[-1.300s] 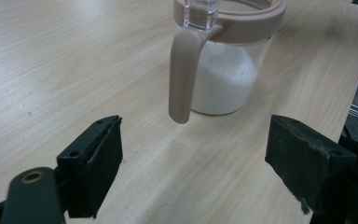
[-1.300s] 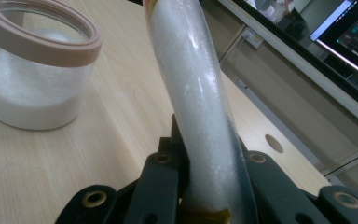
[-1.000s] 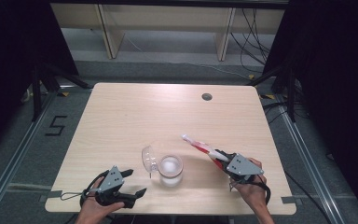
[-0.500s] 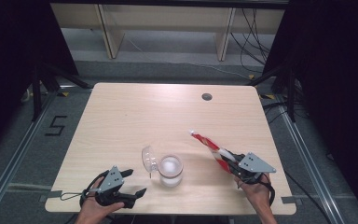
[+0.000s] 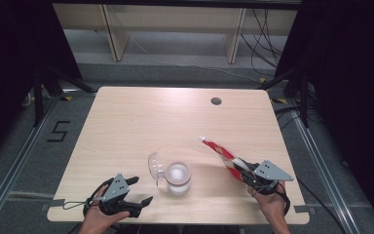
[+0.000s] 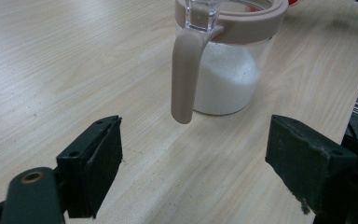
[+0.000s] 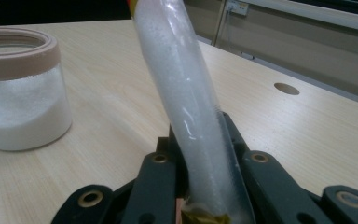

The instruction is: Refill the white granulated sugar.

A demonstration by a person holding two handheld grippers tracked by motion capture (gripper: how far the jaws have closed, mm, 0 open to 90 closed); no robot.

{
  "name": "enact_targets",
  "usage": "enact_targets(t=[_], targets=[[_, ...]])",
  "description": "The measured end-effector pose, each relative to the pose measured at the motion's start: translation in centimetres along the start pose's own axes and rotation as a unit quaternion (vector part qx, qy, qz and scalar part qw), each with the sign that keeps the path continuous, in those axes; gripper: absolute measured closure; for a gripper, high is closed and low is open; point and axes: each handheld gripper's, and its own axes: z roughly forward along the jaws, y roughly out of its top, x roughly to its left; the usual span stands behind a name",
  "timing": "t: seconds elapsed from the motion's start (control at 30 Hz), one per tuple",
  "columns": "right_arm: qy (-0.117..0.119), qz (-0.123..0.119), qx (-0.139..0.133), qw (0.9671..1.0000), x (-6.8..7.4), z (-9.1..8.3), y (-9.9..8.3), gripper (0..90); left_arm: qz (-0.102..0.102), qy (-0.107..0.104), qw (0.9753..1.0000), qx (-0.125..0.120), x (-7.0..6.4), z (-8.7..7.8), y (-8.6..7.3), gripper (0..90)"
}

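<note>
Your left gripper sits low at the near left corner of the surface, held in your left hand, and its fingers stand wide apart with nothing between them. In the left gripper view they frame bare wood, and the jar stands a little beyond them, apart from both fingers. Just to the right of that gripper in the high view, the jar is upright near the front edge, a clear container with a beige rim, roughly half filled with white grains. Its clear lid is swung open and stands up on the jar's left side, and a beige tab hangs down from the rim on the side facing your left gripper, its tip clear of the surface. Farther right, well apart from the jar, your right gripper is closed tight on the lower end of a long, narrow packet with red and white print. The packet slants up and away from the fingers toward the middle of the surface, its far tip raised in the air and not over the jar. In the right gripper view the packet rises between the fingers, its clear side showing white grains inside, with the jar off to the left. Your right hand holds that gripper near the front right corner. A small dark round hole lies in the surface toward the far right edge.
</note>
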Motion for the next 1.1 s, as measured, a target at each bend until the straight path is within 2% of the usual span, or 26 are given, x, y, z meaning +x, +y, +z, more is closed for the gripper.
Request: enact_targets(t=[0.03,0.07,0.1,0.13,0.2,0.23,0.27,0.33,0.4,0.47,0.53,0.57,0.6,0.67,0.7,0.73,0.77,0.8,0.9,0.97,1.0,1.03,1.07,1.1], targets=[[0.003,0.007,0.004,1.0,0.0,-0.1,0.0,80.3,0.011,-0.004,0.9999,-0.001,0.2,0.1,0.0,18.0],[-0.001,0.022,0.006,0.9997,0.0,-0.2,-0.1,80.3,0.011,-0.003,0.9999,0.0,0.2,0.2,0.0,18.0],[-0.004,0.011,0.004,0.9999,-0.1,-0.2,-0.1,80.3,-0.005,-0.003,1.0,0.0,0.0,0.2,0.0,18.0],[-0.002,0.014,0.003,0.9999,-0.2,-0.3,-0.2,80.3,0.002,-0.003,1.0,0.0,0.1,0.1,0.0,18.1],[-0.001,0.05,0.013,0.9987,-0.2,-0.7,-0.3,80.2,0.01,-0.005,0.9999,-0.001,0.2,0.1,0.1,18.0],[-0.002,0.061,0.011,0.9981,-0.2,-0.8,-0.4,80.2,-0.007,-0.001,1.0,-0.004,0.1,0.1,0.0,18.0],[-0.012,0.064,0.008,0.9979,-0.3,-1.0,-0.5,80.2,-0.009,-0.001,1.0,-0.004,0.0,0.1,0.0,18.0],[-0.012,0.078,0.015,0.9968,-0.2,-1.3,-0.5,79.9,-0.006,-0.001,1.0,-0.004,0.0,0.1,-0.1,18.0],[-0.01,0.071,0.014,0.9974,-0.5,-1.5,-0.6,79.8,-0.003,-0.002,1.0,-0.001,0.0,0.1,-0.1,18.0],[-0.02,0.069,0.011,0.9974,-0.4,-1.7,-0.6,79.5,-0.002,-0.003,1.0,0.0,0.0,0.1,0.0,18.0],[-0.021,0.079,0.02,0.9965,-0.3,-2.1,-0.6,79.1,-0.006,-0.003,1.0,-0.001,0.1,0.1,0.0,18.0],[-0.029,0.071,0.02,0.9969,-0.2,-2.2,-0.6,78.8,-0.008,0.0,1.0,-0.004,0.0,0.2,-0.1,18.0],[-0.021,0.072,0.02,0.997,-0.2,-2.2,-0.6,78.6,-0.008,0.0,1.0,-0.004,0.1,0.2,-0.1,18.0],[-0.032,0.079,0.029,0.996,-0.2,-2.7,-0.5,78.6,-0.002,-0.001,1.0,-0.002,0.1,0.2,-0.1,18.0],[-0.033,0.086,0.03,0.9953,0.0,-2.8,-0.5,78.7,-0.005,0.0,1.0,-0.001,0.0,0.2,-0.1,18.0],[-0.034,0.078,0.024,0.9961,-0.2,-2.8,-0.5,78.8,0.0,0.0,1.0,0.0,0.1,0.2,0.0,18.0],[-0.029,0.071,0.029,0.9966,-0.4,-3.0,-0.6,78.8,-0.001,0.0,1.0,-0.001,0.1,0.2,0.0,18.0],[-0.033,0.072,0.027,0.9965,-0.4,-3.0,-0.6,78.8,-0.004,-0.001,1.0,-0.003,0.0,0.2,0.0,18.0],[-0.04,0.075,0.027,0.996,-0.3,-3.1,-0.6,78.9,0.011,-0.002,0.9999,-0.003,0.2,0.1,0.0,18.0],[-0.043,0.07,0.033,0.996,-0.3,-3.3,-0.6,78.7,0.012,-0.002,0.9999,-0.001,0.2,0.1,0.0,18.0],[-0.049,0.081,0.035,0.9949,-0.1,-3.4,-0.5,78.7,0.012,-0.001,0.9999,0.0,0.2,0.1,0.0,18.0],[-0.05,0.069,0.03,0.9959,-0.3,-3.5,-0.6,78.7,0.012,-0.001,0.9999,0.0,0.2,0.2,0.0,18.0],[-0.05,0.08,0.036,0.9949,-0.2,-3.6,-0.6,78.6,0.01,-0.002,0.9999,-0.001,0.2,0.2,0.0,18.0],[-0.05,0.076,0.028,0.9954,-0.3,-3.7,-0.6,78.6,0.013,0.0,0.9999,0.0,0.2,0.2,0.1,18.0]])
